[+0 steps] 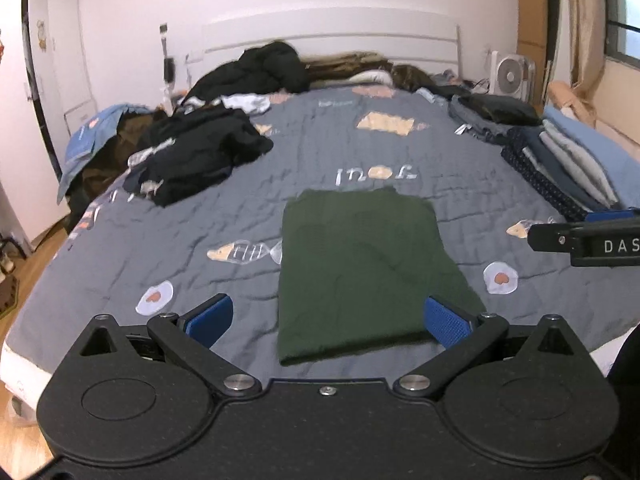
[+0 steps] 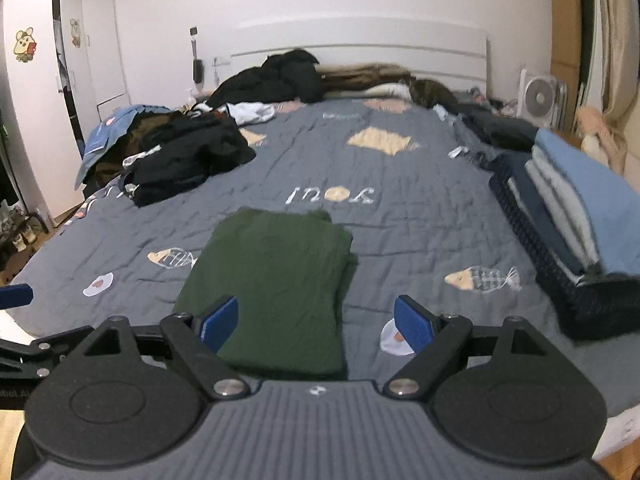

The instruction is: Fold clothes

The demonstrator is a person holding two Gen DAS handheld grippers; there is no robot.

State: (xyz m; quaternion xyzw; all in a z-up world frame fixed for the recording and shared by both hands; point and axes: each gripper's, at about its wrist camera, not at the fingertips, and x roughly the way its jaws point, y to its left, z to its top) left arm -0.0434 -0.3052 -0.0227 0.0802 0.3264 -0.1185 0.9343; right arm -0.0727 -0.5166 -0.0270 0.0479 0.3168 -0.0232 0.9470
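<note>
A dark green garment [image 1: 360,264] lies folded into a flat rectangle on the grey quilt [image 1: 160,248] near the bed's front edge; it also shows in the right wrist view [image 2: 276,280]. My left gripper [image 1: 328,320] is open and empty, held just above the garment's near edge. My right gripper [image 2: 316,324] is open and empty above the garment's near right corner. The right gripper's body shows at the right edge of the left wrist view [image 1: 592,240].
A heap of dark unfolded clothes [image 1: 200,156] lies at the left of the bed. A stack of folded clothes [image 2: 580,216] sits at the right edge. More clothes and a jacket [image 2: 280,76] lie by the headboard. A wardrobe [image 2: 36,80] stands left.
</note>
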